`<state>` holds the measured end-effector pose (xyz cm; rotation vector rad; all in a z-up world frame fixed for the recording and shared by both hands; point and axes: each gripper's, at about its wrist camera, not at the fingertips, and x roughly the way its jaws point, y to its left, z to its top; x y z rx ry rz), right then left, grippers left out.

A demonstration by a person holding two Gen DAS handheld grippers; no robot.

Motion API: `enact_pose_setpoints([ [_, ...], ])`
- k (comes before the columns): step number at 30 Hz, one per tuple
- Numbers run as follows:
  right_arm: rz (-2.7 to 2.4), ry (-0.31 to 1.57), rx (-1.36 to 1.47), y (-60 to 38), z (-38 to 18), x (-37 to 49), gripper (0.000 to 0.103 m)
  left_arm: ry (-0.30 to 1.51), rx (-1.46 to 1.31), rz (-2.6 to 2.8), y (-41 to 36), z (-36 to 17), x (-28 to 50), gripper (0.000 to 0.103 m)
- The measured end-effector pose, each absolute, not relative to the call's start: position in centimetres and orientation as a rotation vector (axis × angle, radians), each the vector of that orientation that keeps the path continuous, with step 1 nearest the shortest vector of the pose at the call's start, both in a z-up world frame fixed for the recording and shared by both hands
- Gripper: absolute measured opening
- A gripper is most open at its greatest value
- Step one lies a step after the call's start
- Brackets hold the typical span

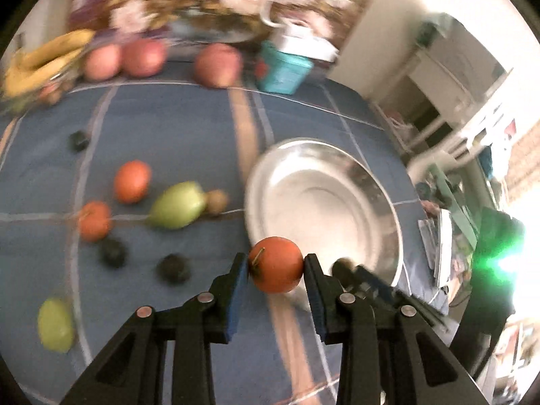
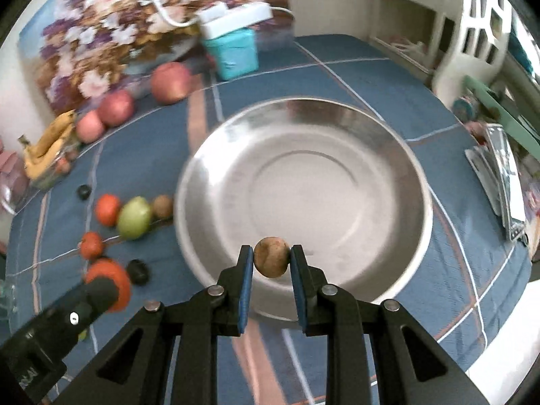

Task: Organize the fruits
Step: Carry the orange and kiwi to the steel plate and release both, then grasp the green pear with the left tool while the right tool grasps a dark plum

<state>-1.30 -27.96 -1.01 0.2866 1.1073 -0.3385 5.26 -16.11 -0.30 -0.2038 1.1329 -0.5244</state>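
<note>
My left gripper (image 1: 276, 265) is shut on an orange fruit (image 1: 276, 265) and holds it above the near left rim of the steel bowl (image 1: 378, 182). My right gripper (image 2: 272, 258) is shut on a small brown fruit (image 2: 272, 261) over the near rim of the same bowl (image 2: 388, 155), which is empty. The left gripper (image 2: 101, 290) with its orange fruit (image 2: 116, 278) shows at the lower left of the right wrist view. Loose on the blue cloth lie two orange fruits (image 1: 132, 181), a green mango (image 1: 178, 210), a brown fruit (image 1: 216, 201), dark plums (image 1: 173, 267) and a green fruit (image 1: 55, 324).
Bananas (image 1: 44, 57) and three red apples (image 1: 143, 57) lie at the far edge of the table by a floral picture. A teal box (image 1: 281, 71) with a white lid stands at the back. Magazines (image 2: 499, 175) lie at the right table edge.
</note>
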Motion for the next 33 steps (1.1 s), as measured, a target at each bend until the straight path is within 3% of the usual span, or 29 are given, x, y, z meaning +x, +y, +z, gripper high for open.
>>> enact_pose_setpoints([
  [7,-0.369,1.152,0.294,-29.2,-1.9,-1.5,0.024,1.175,-0.189,-0.545,-18.6,-2.2,6.5,0.038],
  [8,-0.364,1.157,0.292,-29.3,-2.0,-1.5,0.024,1.179,-0.184,-0.541,-18.6,-2.3,6.4,0.041],
  [11,-0.361,1.16,0.301,-29.5,-2.1,-1.7,0.024,1.177,-0.195,-0.538,-18.4,-2.1,6.3,0.061],
  [13,-0.36,1.157,0.299,-29.4,-2.0,-1.6,0.027,1.172,-0.212,-0.533,-17.7,-1.9,6.1,0.061],
  [15,-0.352,1.15,0.3,-29.2,-1.8,-1.7,0.039,1.182,-0.232,-0.518,-16.9,-1.9,6.0,0.061],
  [16,-0.348,1.146,0.296,-29.1,-1.7,-1.7,0.04,1.185,-0.24,-0.511,-16.4,-2.0,5.9,0.062],
  [19,-0.351,1.137,0.276,-28.7,-1.5,-1.5,0.04,1.194,-0.242,-0.432,-14.4,-2.0,5.8,0.074],
  [20,-0.349,1.134,0.274,-28.6,-1.4,-1.8,0.043,1.192,-0.234,-0.391,-13.7,-1.9,5.8,0.082],
  [21,-0.346,1.132,0.273,-28.5,-1.4,-1.8,0.055,1.187,-0.225,-0.348,-13.0,-1.8,5.7,0.092],
  [22,-0.345,1.13,0.27,-28.4,-1.3,-1.9,0.064,1.172,-0.215,-0.289,-11.9,-1.6,5.7,0.098],
  [23,-0.343,1.129,0.266,-28.3,-1.3,-2.0,0.08,1.16,-0.21,-0.25,-11.2,-1.5,5.5,0.103],
  [24,-0.343,1.127,0.259,-28.1,-1.2,-2.1,0.087,1.153,-0.208,-0.228,-10.6,-1.5,5.5,0.103],
  [28,-0.331,1.107,0.234,-27.4,-0.8,-2.3,0.088,1.133,-0.185,-0.106,-7.7,-1.3,5.0,0.103],
  [30,-0.323,1.096,0.234,-27.1,-0.6,-2.4,0.097,1.123,-0.156,-0.061,-6.8,-1.3,4.7,0.103],
  [33,-0.314,1.068,0.225,-26.6,-0.1,-2.5,0.097,1.124,-0.104,0.012,-5.3,-1.5,4.3,0.103],
])
